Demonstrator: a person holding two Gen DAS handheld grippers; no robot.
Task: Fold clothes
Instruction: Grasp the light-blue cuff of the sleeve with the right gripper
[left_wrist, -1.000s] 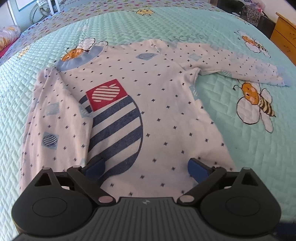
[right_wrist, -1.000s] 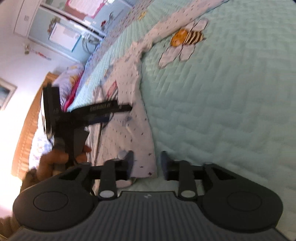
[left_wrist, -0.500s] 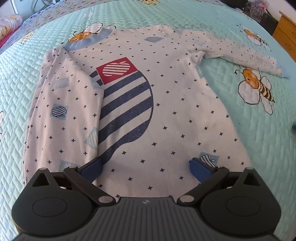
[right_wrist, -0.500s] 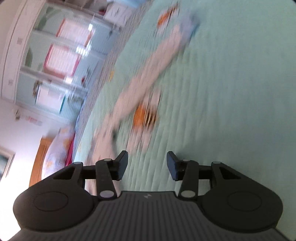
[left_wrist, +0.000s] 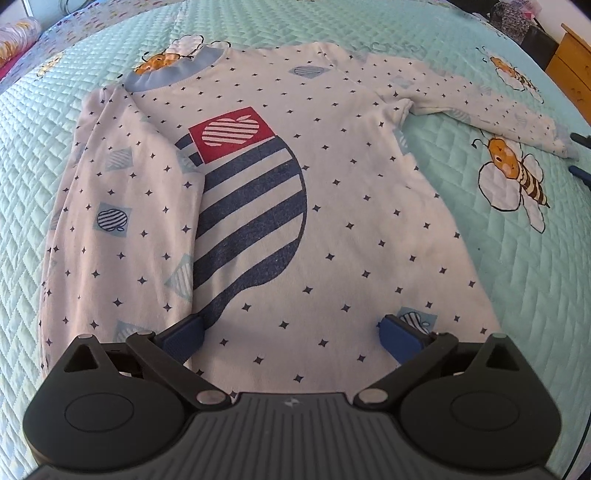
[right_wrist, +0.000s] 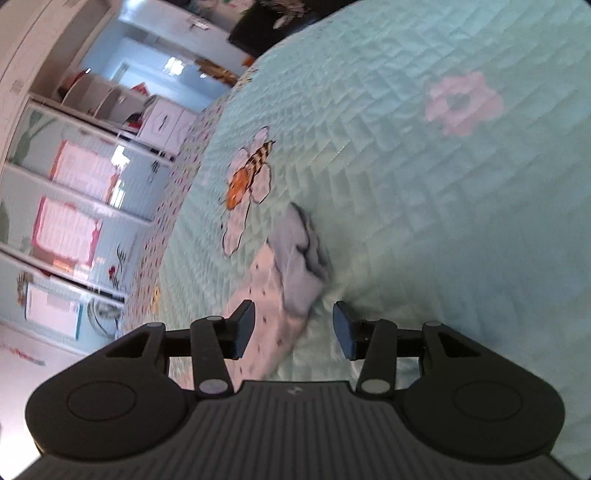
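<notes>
The shirt (left_wrist: 295, 206) lies flat mid-frame, one sleeve folded across it. My left gripper (left_wrist: 291, 332) hovers wide above the hem; my right gripper (right_wrist: 293, 326), half-spread, straddles the other cuff (right_wrist: 299, 266) to pinch it.

both views are bright with even daylight, and the left wrist view is sharp, showing crisp print on the shirt (left_wrist: 332, 206) and clear stitching in the quilt (left_wrist: 535, 280), with only soft, faint shadows under the left gripper (left_wrist: 291, 334). the right wrist view is smeared by motion blur, so the sleeve cuff (right_wrist: 299, 266) and the cabinets (right_wrist: 74, 192) look soft, with washed-out glare at the left edge. fisheye distortion bows the bed outward and darkens the corners in both
</notes>
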